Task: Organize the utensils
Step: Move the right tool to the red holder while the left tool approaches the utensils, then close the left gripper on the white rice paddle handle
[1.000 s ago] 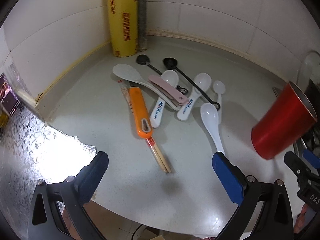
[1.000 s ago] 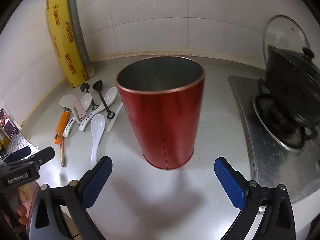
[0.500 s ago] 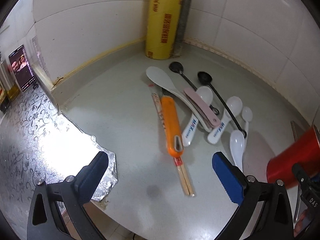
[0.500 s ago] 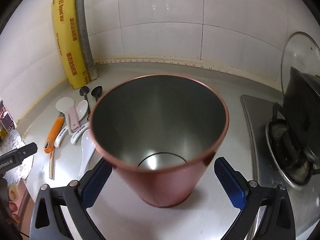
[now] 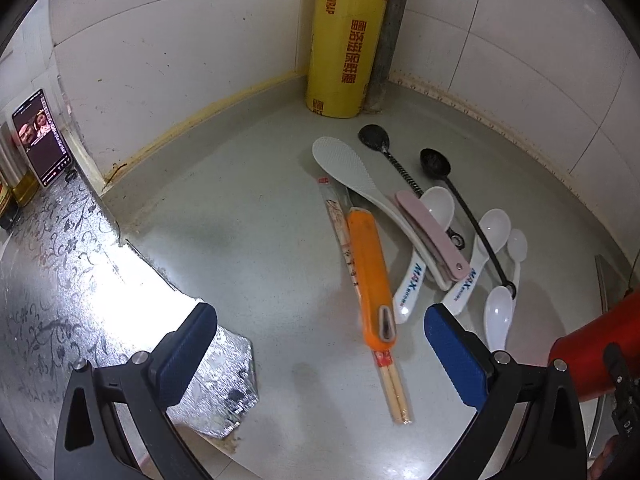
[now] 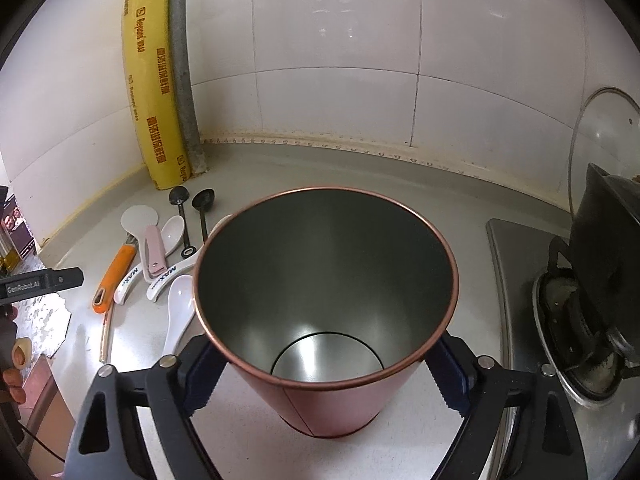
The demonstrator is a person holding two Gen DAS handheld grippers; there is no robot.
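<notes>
White-tiled kitchen corner w/ a pale grey speckled counter (image 5: 248, 248); a tall yellow cling-wrap roll (image 5: 346, 36) stands upright in the corner beside a grey pipe, and makes a handy landmark.

Left wrist view only: embossed silver foil sheet (image 5: 60, 280), glossy and crinkled, well to the left of the roll, w/ a lit phone (image 5: 42, 138) propped at the wall edge there. The utensil pile sits just in front of the roll: a flat white rice paddle (image 5: 344, 164) w/ pimpled face, two black long-stem spoons (image 5: 436, 162), several smooth white soup spoons (image 5: 496, 312), a pink flat handle, an orange plastic-handled tool (image 5: 370, 276) lying beside wrapped wooden chopsticks (image 5: 394, 392). Left gripper (image 5: 320, 342): blue ribbed pads spread apart, nothing between, hanging over bare counter near the chopstick ends.

Right wrist view only: hob to the far right of the roll, w/ a black pot (image 6: 604, 256) on a burner and a glass lid leaning on the tiles. Red cylindrical holder (image 6: 326, 300), dull metal inside w/ copper-tone rim, stands on the counter right of the pile, empty. Right gripper (image 6: 326, 376): jaws have just been closing and the pads now press the holder's wall on both sides. In the left view only a red sliver of the holder shows at the edge.
</notes>
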